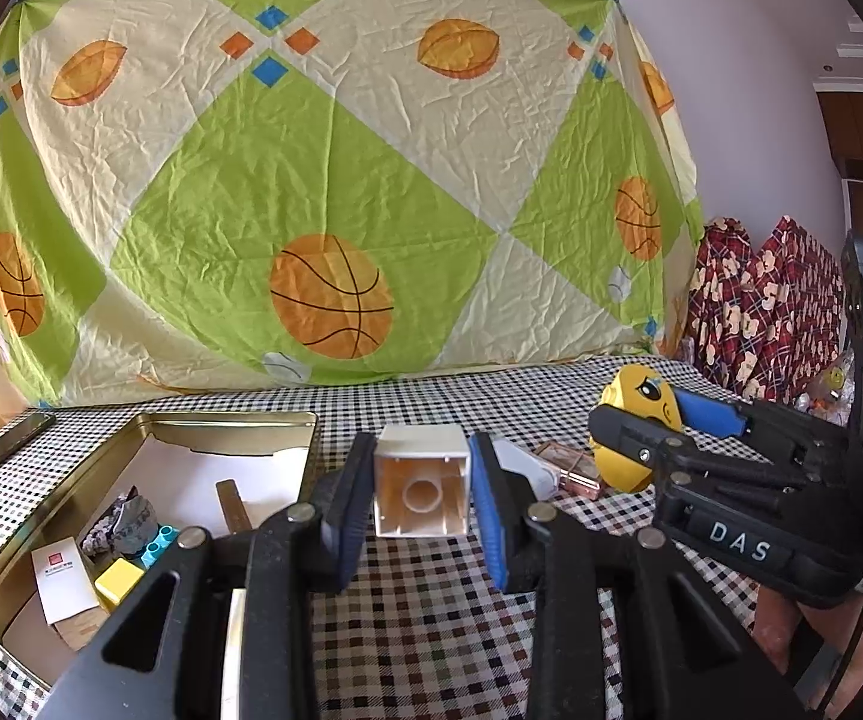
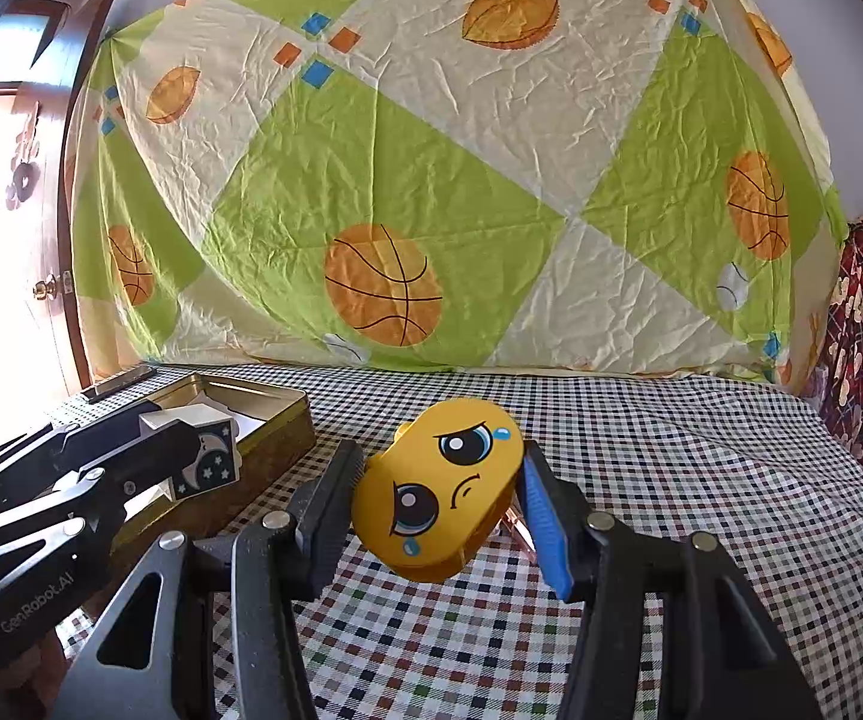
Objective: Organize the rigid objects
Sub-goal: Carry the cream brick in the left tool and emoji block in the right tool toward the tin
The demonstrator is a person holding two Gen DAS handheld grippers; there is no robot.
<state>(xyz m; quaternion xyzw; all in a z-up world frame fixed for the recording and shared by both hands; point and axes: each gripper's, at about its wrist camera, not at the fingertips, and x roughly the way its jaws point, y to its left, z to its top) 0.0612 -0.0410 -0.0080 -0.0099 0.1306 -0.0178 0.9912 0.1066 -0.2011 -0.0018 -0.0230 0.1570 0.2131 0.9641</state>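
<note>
A gold metal tin (image 1: 149,426) is seen open on the left of the checked table (image 1: 431,588), and inside it a yellow block (image 1: 118,581), a light blue brick (image 1: 158,543), a white card (image 1: 62,579) and a crumpled grey wrapper (image 1: 122,525) are lying on a white base. The near part of the tin is cut off by the frame edge and by the left hand-held gripper (image 1: 420,489), so the rest of its contents cannot be made out. A yellow oval toy (image 2: 440,489) with a printed crying face, two large blue eyes and blue tears, is clamped tilted between the pads of the right hand-held gripper (image 2: 440,495), above the table to the right of the tin; its underside is hidden. A small white hollow cube (image 1: 421,483) is squeezed between the narrow jaws of the left hand-held gripper, just beside the right wall of the tin; from the left wrist view its open side with a round tube inside is shown, and from the right wrist view a dark face with a moon and stars is visible. Behind the cube a white object (image 1: 527,465) and a pinkish transparent thing (image 1: 572,468) are partly covered and cannot be identified.
</note>
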